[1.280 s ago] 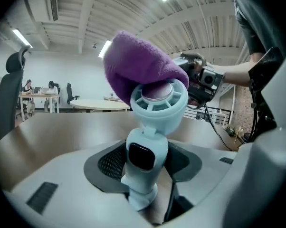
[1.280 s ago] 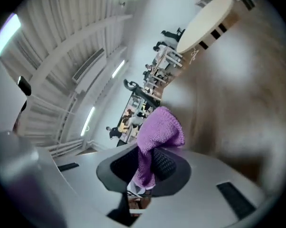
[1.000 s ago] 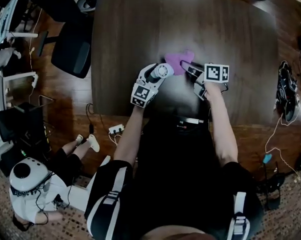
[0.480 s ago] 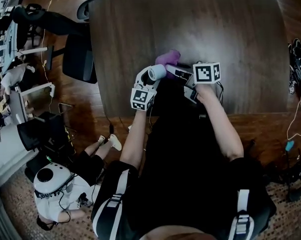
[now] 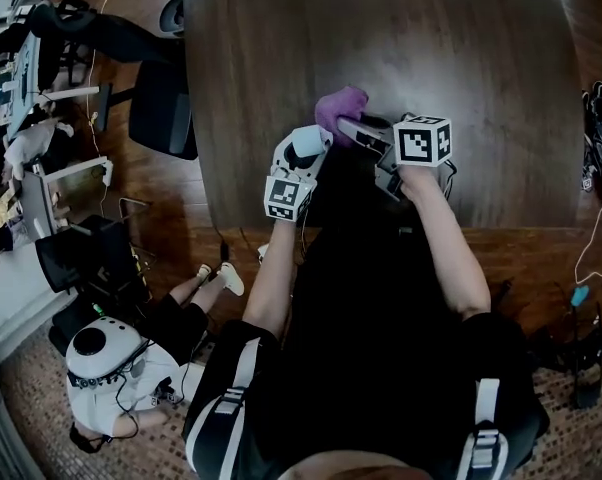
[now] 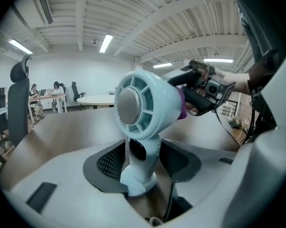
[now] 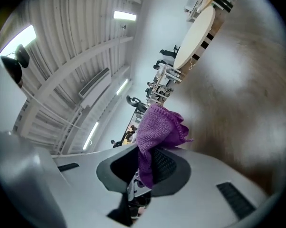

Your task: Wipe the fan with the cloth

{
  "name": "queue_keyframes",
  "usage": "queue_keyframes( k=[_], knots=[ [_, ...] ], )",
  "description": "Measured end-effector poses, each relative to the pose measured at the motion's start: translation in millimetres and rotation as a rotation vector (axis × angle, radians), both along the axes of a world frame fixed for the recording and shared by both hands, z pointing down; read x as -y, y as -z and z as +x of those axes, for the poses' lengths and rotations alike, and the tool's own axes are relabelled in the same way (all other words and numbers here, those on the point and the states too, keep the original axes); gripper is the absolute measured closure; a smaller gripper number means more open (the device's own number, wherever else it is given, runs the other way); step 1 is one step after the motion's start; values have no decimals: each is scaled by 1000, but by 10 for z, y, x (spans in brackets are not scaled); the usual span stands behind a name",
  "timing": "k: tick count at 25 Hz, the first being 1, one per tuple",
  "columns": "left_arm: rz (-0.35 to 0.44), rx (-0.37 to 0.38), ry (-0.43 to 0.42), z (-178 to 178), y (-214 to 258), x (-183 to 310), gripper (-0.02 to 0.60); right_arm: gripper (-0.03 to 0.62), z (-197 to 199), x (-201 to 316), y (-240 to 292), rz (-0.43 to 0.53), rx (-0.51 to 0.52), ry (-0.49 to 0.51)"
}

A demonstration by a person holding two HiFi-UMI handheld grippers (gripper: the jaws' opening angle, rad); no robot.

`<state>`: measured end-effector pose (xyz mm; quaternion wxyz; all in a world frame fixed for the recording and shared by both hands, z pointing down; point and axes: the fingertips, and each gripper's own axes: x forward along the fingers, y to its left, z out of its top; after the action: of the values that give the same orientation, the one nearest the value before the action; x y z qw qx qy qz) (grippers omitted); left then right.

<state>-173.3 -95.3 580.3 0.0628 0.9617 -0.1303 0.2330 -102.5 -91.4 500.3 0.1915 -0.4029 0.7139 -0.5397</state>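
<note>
**Visitor:** What has the left claw got?

**Onlooker:** The left gripper (image 6: 144, 169) is closed on the handle of the pale blue fan (image 6: 144, 106). Its jaws have just been closing a little, with the handle between the pads and the round head standing clear above them. The right gripper (image 7: 144, 171) pinches the purple cloth (image 7: 158, 127), and a loose bunch spills past its tips.

**Visitor:** And where do the two meet?

**Onlooker:** Over the near edge of the dark table (image 5: 461, 58). From above, the cloth sits at one o'clock of the fan's head, and the right gripper reaches in from three o'clock. In the left gripper view a sliver of purple shows just behind the head's rim. I cannot tell whether it touches.

**Visitor:** How should the wipe go?

**Onlooker:** My judgement is to keep the handle steady and lay the loose bunch, not the jaw tips, on the housing. Sweep it round the rim and roll the left wrist to bring fresh faces to the cloth. Stay wary of the front vanes, where the fabric could snag.

**Visitor:** What has changed from a second ago?

**Onlooker:** Then the cloth lay flatter and wider at about two o'clock of the head. Now it is bunched and higher, and the right gripper points more squarely toward nine o'clock. The fan remains in the left grip.
</note>
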Motion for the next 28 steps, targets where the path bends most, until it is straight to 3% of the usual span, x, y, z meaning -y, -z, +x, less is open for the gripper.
queue_keyframes(
  k=[3,5,7,8,11,13,15,19,21,28],
  knots=[
    [-65,-39,3,-322,103,-62,332,538,67,-94,-95,10,17,-31],
    [-110,-109,105,-684,359,1,333,539,35,-232,-140,19,39,-27],
    [-92,-225,209,-843,931,144,333,539,-44,-358,-79,57,86,-8],
    [-62,-274,206,-783,1222,198,333,539,-86,-374,5,97,120,-4],
    [-32,-327,60,-299,1674,237,333,539,-171,-238,326,235,213,-36],
    [-74,-309,-25,13,1640,203,333,538,-234,-126,401,273,216,-38],
    [-118,-260,-72,199,1482,120,335,538,-345,-94,307,253,193,-6],
    [-110,-186,-51,239,1328,113,422,538,-461,-111,21,191,213,-2],
    [-88,-160,-47,226,1320,136,434,538,-477,-90,-192,143,198,-16],
    [-49,-135,-35,220,1342,106,434,539,-586,-196,-1024,-133,-58,54]
  ],
)
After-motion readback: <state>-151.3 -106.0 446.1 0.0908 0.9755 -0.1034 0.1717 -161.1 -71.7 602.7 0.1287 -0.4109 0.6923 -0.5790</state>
